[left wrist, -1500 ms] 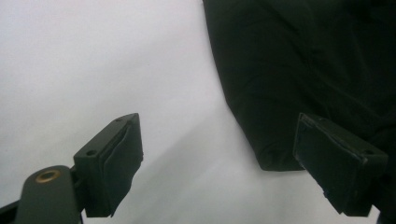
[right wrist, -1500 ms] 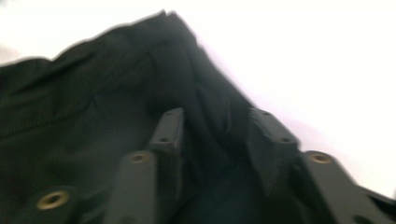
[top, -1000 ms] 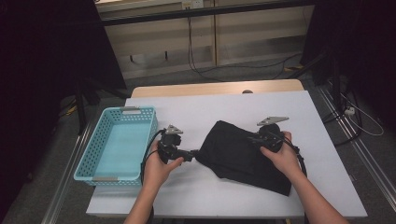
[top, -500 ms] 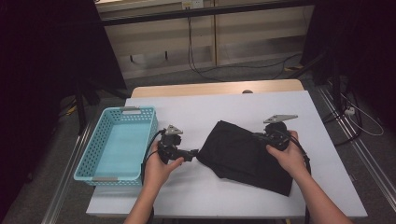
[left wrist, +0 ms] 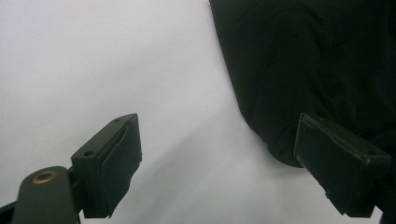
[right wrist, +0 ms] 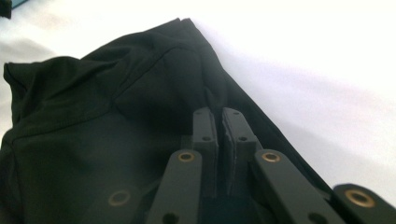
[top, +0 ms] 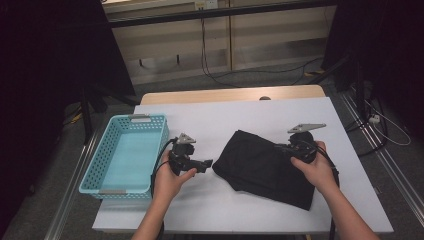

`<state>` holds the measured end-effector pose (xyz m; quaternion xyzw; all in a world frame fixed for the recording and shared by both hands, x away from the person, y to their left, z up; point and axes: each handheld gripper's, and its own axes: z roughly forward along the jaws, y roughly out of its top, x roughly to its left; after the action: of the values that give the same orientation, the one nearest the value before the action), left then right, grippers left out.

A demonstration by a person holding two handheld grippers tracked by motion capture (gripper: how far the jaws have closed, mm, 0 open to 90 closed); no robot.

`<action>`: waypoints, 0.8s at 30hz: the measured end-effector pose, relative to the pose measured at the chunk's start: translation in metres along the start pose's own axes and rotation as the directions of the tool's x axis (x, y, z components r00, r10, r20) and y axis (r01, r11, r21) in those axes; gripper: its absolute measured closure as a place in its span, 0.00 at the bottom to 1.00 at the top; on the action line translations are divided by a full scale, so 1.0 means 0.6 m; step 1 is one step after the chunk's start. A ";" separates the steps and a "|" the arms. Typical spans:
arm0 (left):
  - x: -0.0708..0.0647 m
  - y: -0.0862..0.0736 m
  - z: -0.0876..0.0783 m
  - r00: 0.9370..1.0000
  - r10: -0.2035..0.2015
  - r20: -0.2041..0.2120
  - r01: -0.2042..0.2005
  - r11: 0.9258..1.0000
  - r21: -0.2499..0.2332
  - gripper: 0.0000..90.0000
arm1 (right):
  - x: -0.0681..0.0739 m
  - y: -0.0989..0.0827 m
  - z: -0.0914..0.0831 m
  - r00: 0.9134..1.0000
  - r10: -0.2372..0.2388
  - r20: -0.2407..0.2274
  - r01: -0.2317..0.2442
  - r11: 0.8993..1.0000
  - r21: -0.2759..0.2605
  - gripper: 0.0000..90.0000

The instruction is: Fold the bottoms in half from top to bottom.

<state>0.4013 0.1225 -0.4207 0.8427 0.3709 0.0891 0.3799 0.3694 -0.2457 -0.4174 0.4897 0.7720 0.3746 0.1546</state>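
Black folded fabric garment (top: 267, 167) lies flat on the white tabletop (top: 235, 120), right of centre, its long side running diagonally toward the near right corner.

My right gripper (top: 286, 148) sits over the garment's upper right part, hand wrapped round the body, grey three-cornered plate on top. In the right gripper view the jaws are pinched together, pads (right wrist: 228, 140) almost meeting; they have just been closing. They sit right on a raised ridge of the cloth (right wrist: 116, 126), and I can't tell if a fold is actually caught between the pads.

My left gripper (top: 207, 163) is just off the garment's left corner, pointing at it, low over the table. In the left gripper view the jaws stand wide apart, nothing between them but bare table; the right-hand pad (left wrist: 338, 165) overlaps the rounded edge of the fabric (left wrist: 317, 60), contact unclear.

Light blue perforated plastic basket (top: 100, 170) sits at the table's left edge, just beside my left hand (top: 167, 182).
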 end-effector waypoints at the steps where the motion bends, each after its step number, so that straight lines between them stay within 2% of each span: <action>1: 0.001 0.001 -0.002 1.000 0.000 0.003 0.000 1.000 0.007 0.16 | -0.001 0.000 -0.003 1.000 0.004 0.000 -0.004 1.000 -0.003 0.95; 9: 0.002 0.003 -0.006 1.000 -0.007 -0.009 0.007 1.000 -0.005 0.16 | -0.012 -0.010 -0.030 1.000 0.009 0.006 -0.009 1.000 -0.006 0.94; 17: -0.007 0.006 0.000 1.000 -0.001 0.008 0.001 1.000 0.001 0.16 | -0.023 -0.029 -0.055 1.000 0.011 0.023 -0.011 1.000 -0.001 0.94; 21: -0.009 0.008 0.003 1.000 -0.004 0.009 0.004 1.000 -0.005 0.16 | -0.028 -0.034 -0.057 0.999 0.015 0.028 -0.015 1.000 0.003 0.94; 24: -0.009 0.009 0.004 1.000 0.010 0.009 -0.010 1.000 0.005 0.16 | -0.030 -0.038 -0.059 0.999 0.010 0.045 -0.011 1.000 0.015 0.94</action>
<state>0.4014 0.1148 -0.4178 0.8459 0.3651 0.0862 0.3790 0.3420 -0.2822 -0.4128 0.5033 0.7686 0.3583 0.1661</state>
